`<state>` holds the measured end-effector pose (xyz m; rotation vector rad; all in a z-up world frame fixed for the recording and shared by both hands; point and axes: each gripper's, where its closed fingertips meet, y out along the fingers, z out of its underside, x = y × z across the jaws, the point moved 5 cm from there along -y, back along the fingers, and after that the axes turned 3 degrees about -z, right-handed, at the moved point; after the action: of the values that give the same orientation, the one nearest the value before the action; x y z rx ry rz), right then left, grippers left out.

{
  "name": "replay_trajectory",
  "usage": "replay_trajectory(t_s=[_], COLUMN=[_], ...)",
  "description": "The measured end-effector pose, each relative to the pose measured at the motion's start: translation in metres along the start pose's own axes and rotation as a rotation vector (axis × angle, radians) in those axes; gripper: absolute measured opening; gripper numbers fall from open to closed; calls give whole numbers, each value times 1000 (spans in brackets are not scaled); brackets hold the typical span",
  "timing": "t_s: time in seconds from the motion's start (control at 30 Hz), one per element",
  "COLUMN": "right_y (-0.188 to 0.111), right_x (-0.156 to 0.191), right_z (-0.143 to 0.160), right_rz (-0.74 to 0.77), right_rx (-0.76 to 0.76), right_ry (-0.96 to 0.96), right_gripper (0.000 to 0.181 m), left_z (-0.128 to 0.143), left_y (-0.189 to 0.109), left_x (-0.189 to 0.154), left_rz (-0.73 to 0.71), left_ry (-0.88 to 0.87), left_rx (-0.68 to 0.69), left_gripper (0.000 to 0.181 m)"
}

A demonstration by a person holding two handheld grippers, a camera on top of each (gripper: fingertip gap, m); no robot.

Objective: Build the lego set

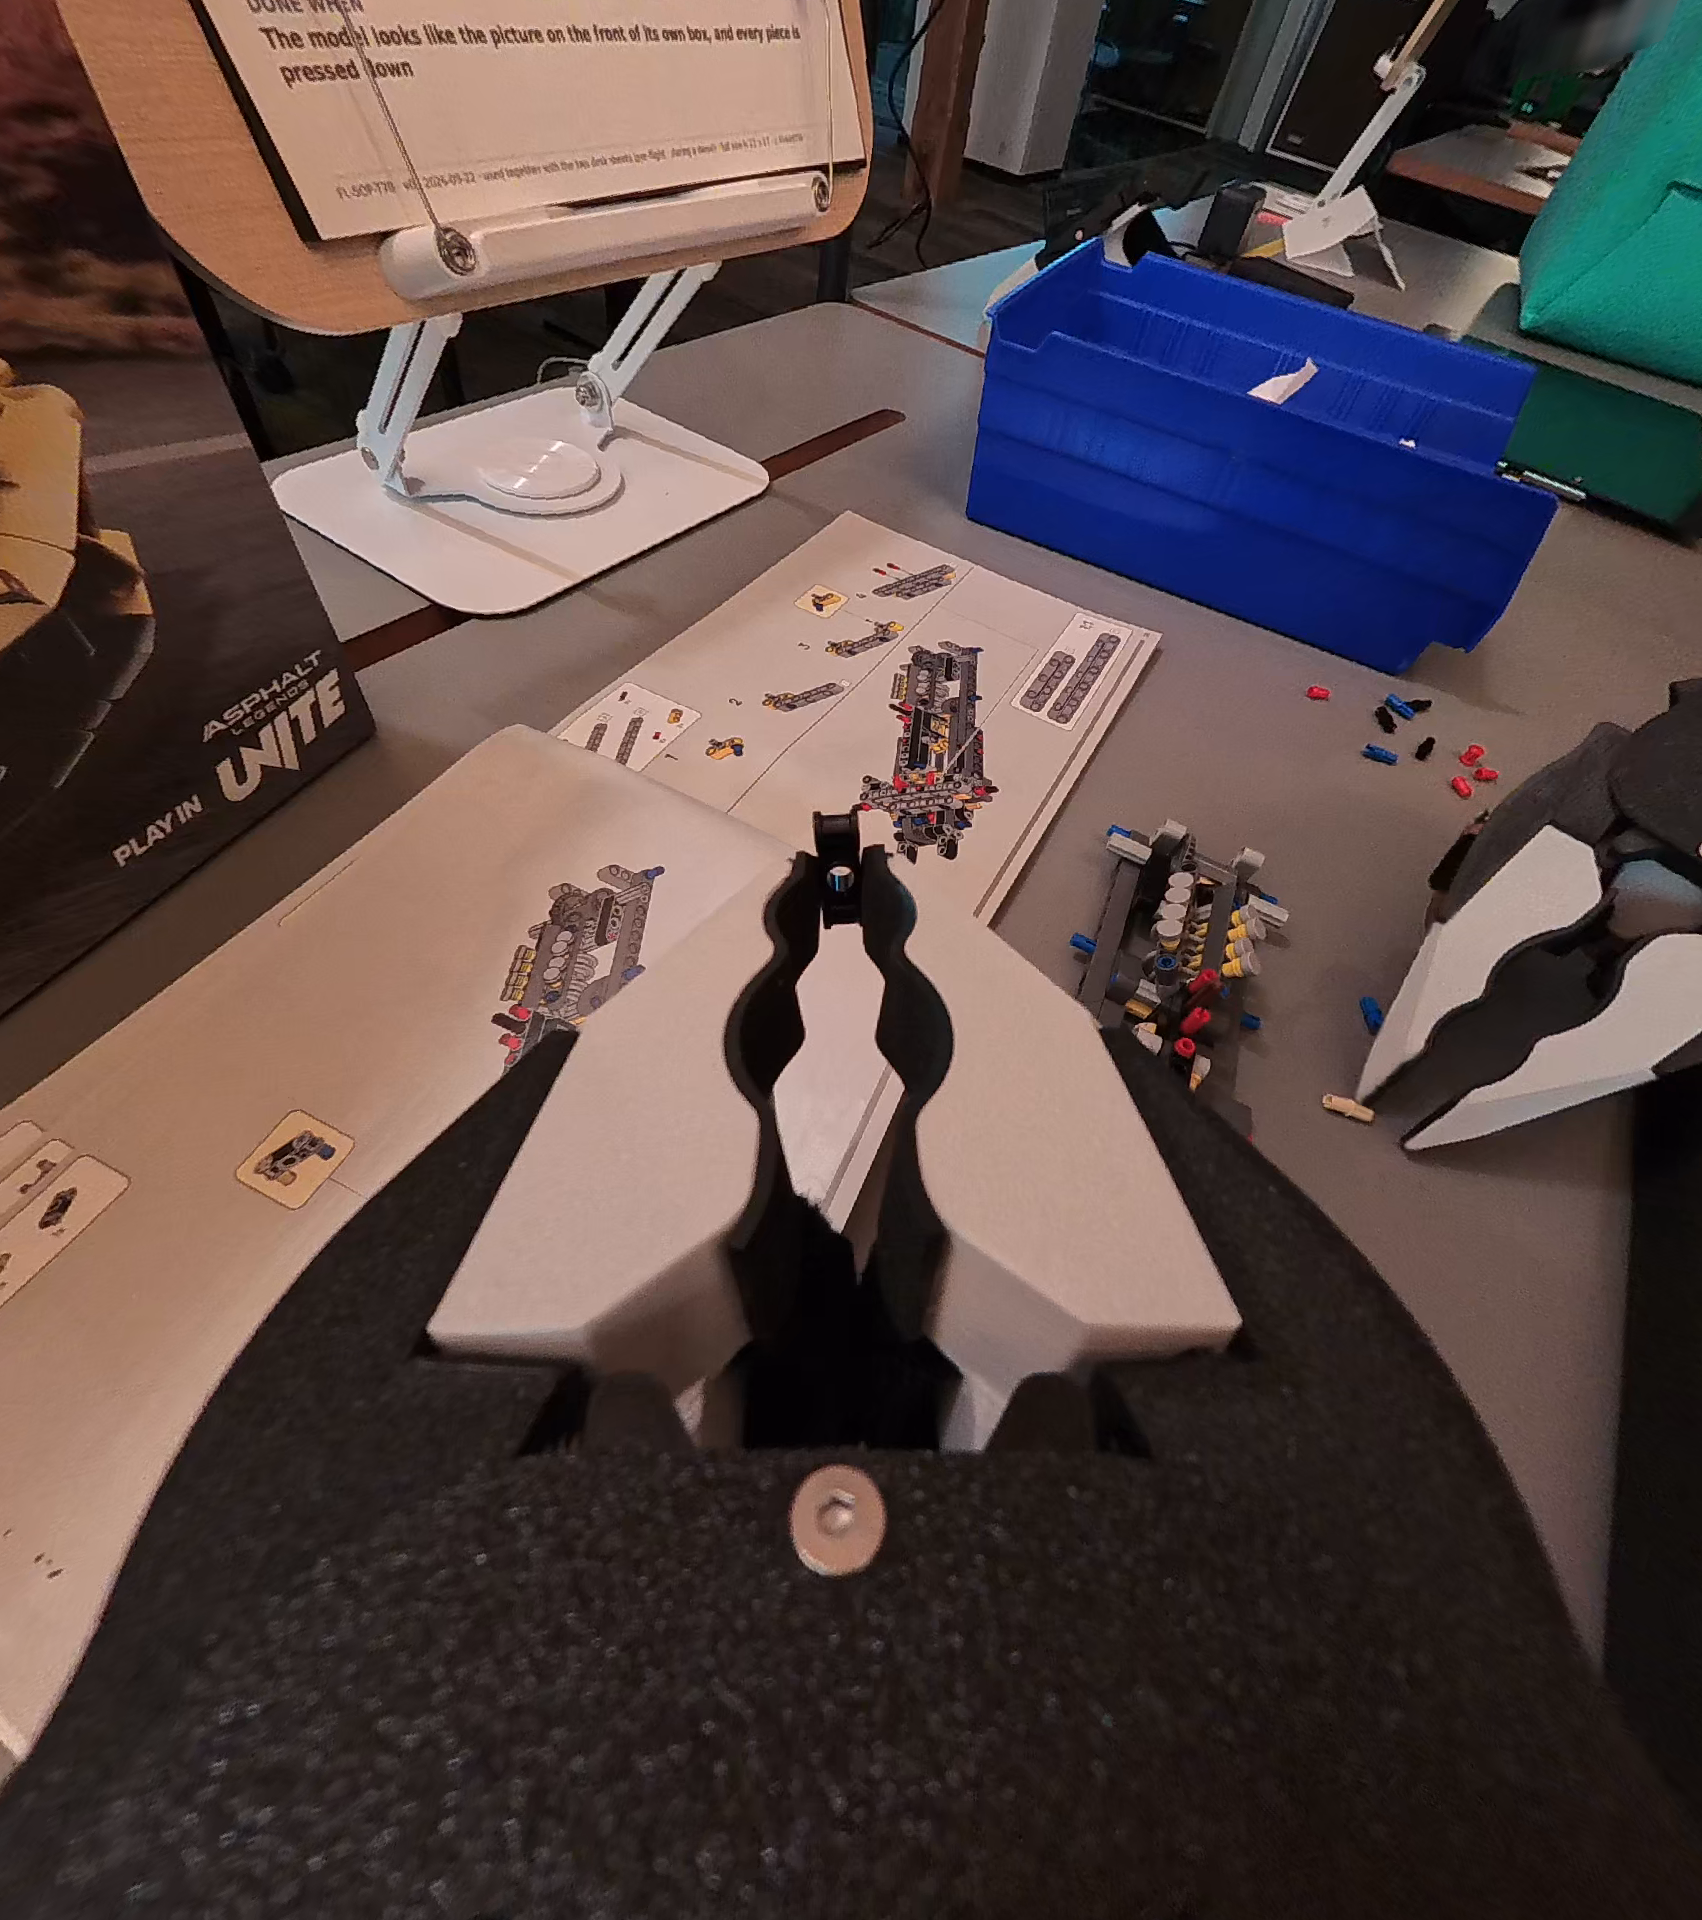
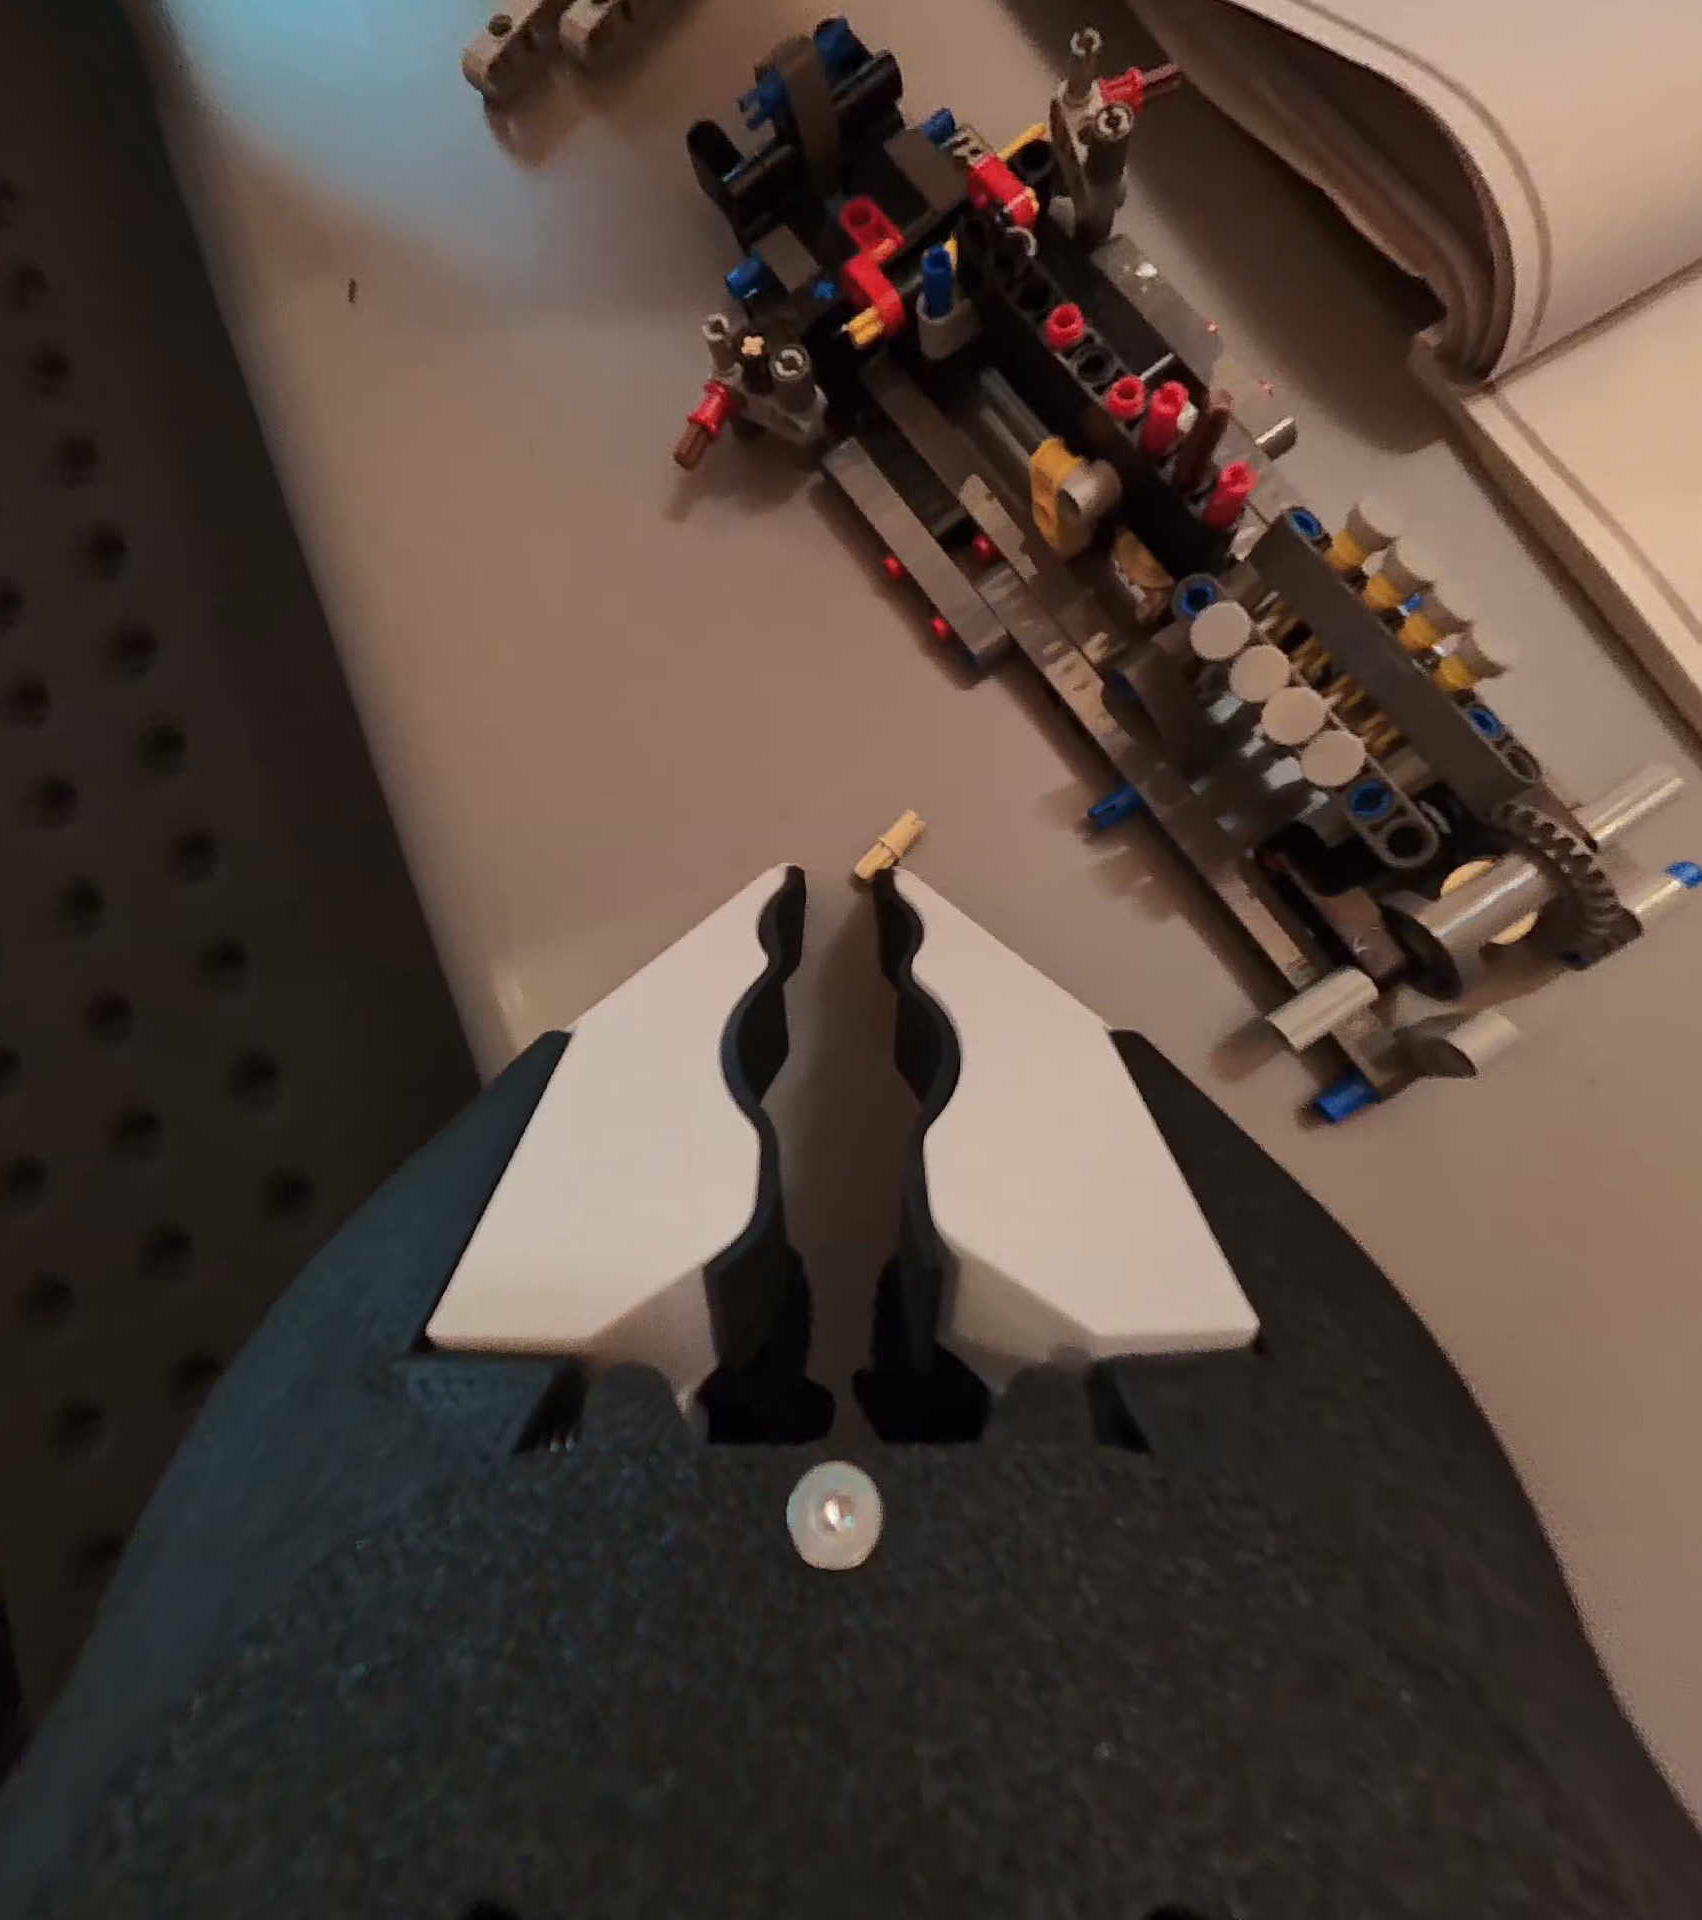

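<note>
Pinching a small black connector [image 1: 839, 883] between its tips, your left gripper [image 1: 839, 868] hung over the open instruction booklet [image 1: 203, 1039]. Your right gripper [image 2: 839, 883], slightly parted, held nothing, a tan pin [image 2: 891, 847] at its tips. Beyond, mid-table [image 1: 1449, 1299], lay the chassis [image 2: 1190, 623]; a blue bin [image 1: 1242, 488] stood near the far edge.

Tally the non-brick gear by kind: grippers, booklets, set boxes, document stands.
Grippers: 2 (left gripper, shut on a black connector; right gripper, open)
Instruction booklet: 1
Set box: 1
Document stand: 1
Total: 5
</note>
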<state>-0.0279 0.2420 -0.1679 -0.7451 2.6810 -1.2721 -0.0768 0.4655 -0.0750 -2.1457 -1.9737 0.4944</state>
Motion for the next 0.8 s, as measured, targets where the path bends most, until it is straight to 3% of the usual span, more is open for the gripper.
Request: replay_trajectory(t_s=[0.23, 0.4, 0.8], right_y=[5, 3, 22], right_x=[8, -10, -15], right_z=[-15, -22, -24], right_rz=[-54, -26, -211], right_rx=[-36, -117, -37], right_ry=[-39, -228, -347], right_gripper=[14, 19, 20], left_z=[0, -2, -1], left_y=[0, -2, -2], left_x=[0, 1, 1], left_rz=[-3, -3, -2], left_ry=[5, 1, 9], left_rx=[0, -9, -1], left_gripper=[6, 6, 6])
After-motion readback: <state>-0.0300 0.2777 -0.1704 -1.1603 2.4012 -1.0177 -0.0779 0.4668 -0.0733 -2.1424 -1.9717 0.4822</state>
